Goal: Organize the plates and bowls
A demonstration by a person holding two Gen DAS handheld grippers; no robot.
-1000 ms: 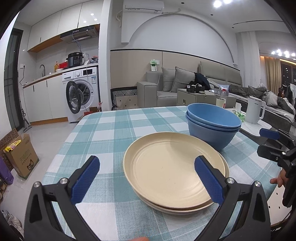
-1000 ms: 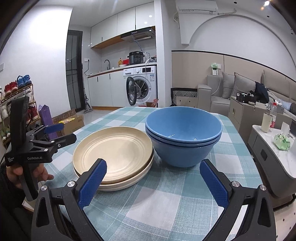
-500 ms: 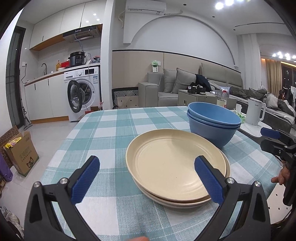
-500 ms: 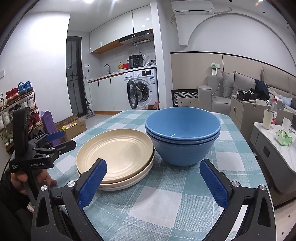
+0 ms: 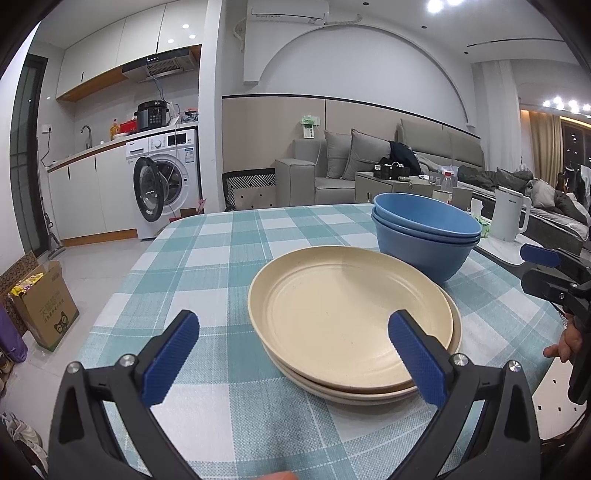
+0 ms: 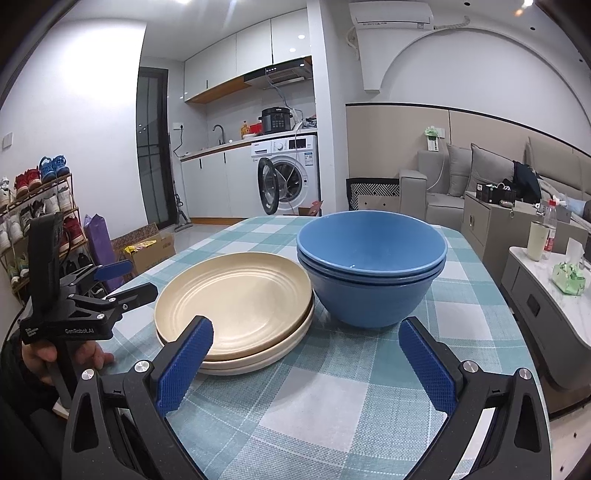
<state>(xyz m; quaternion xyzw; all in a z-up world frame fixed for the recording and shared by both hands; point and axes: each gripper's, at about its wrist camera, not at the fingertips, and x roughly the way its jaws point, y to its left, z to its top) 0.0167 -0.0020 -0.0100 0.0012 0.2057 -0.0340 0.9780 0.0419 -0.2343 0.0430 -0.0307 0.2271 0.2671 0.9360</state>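
Two cream plates point(image 6: 236, 302) stacked at frame centre-left touch two nested blue bowls point(image 6: 371, 275) at centre on the checked tablecloth point(image 6: 332, 398), while left gripper point(image 5: 291, 356) and right gripper point(image 6: 304, 363) both stand spread, empty, unobstructed.

An open-plan apartment, kitchen and living room sharing one space. At far left, a front-loading washing machine point(image 5: 168, 186) with its door ajar sits under a worktop carrying a sink tap point(image 5: 86, 131) and a black multicooker point(image 5: 152, 115), beneath white wall cabinets point(image 5: 122, 48) and a range hood point(image 5: 162, 66). At far right, a grey sofa point(image 5: 354, 162) with cushions lines the wall; a white kettle point(image 5: 511, 214) stands near it. An air conditioner point(image 5: 288, 8) is mounted high. A shoe rack point(image 6: 35, 206) stands by the left wall, and a checked cloth covers the dining counter point(image 5: 221, 258) in the foreground.
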